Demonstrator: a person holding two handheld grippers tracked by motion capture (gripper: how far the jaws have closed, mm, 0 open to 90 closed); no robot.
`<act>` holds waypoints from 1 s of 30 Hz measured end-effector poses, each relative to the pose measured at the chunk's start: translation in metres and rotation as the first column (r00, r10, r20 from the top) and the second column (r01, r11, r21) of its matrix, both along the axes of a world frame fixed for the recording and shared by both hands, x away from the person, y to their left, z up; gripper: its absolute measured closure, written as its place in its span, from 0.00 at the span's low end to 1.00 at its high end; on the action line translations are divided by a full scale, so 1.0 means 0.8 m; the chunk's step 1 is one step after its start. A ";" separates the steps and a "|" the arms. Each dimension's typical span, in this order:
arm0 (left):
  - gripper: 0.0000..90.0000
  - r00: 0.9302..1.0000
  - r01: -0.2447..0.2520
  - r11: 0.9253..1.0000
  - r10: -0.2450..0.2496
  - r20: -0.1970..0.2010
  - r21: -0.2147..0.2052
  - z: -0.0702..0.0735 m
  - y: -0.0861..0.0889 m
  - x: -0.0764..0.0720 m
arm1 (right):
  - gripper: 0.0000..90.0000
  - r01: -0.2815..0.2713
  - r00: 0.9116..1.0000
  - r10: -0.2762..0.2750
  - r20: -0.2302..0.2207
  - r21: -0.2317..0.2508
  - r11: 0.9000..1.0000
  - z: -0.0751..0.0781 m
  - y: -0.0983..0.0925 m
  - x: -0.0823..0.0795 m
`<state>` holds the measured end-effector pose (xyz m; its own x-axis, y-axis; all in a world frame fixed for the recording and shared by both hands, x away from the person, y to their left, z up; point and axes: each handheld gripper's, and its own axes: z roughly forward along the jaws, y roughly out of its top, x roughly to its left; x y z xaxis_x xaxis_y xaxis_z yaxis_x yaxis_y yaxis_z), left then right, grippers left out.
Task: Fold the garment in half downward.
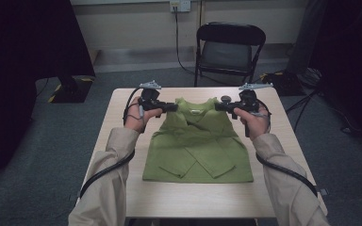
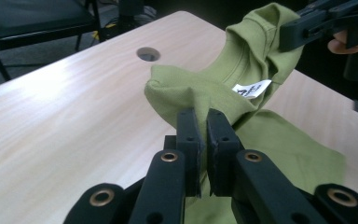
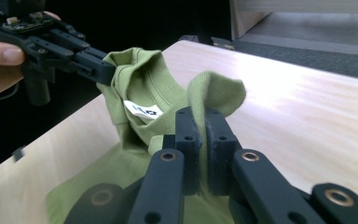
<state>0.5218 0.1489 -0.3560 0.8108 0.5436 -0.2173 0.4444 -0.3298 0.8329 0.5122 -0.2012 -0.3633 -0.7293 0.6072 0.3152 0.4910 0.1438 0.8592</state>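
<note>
A green shirt [image 1: 198, 148] with its sleeves folded in lies on the light wooden table [image 1: 118, 136]; its collar end is lifted off the top. My left gripper [image 1: 173, 107] is shut on the shirt's left shoulder [image 2: 186, 95], the cloth pinched between the black pads. My right gripper [image 1: 218, 107] is shut on the right shoulder [image 3: 214, 93] in the same way. The collar with its white label [image 2: 251, 88] hangs between the two grippers. From the left gripper view the other gripper [image 2: 303, 30] is at the upper right; from the right gripper view the other one [image 3: 98, 65] is at the upper left.
A black folding chair [image 1: 230, 49] stands beyond the table's far edge. A round hole [image 2: 148, 53] sits in the table top near the collar. Dark equipment and cables lie on the grey floor at both sides. Bare table lies left and right of the shirt.
</note>
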 end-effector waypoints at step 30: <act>0.94 0.980 0.118 0.993 -0.121 -0.157 -0.027 -0.139 0.017 -0.127 | 0.94 -0.095 0.989 0.093 -0.119 -0.018 0.995 -0.137 -0.019 -0.143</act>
<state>0.4206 0.1624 -0.4673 0.8245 0.4398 -0.3561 0.5288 -0.3746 0.7616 0.3977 -0.2162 -0.4728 -0.7423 0.5461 0.3884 0.5718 0.2138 0.7921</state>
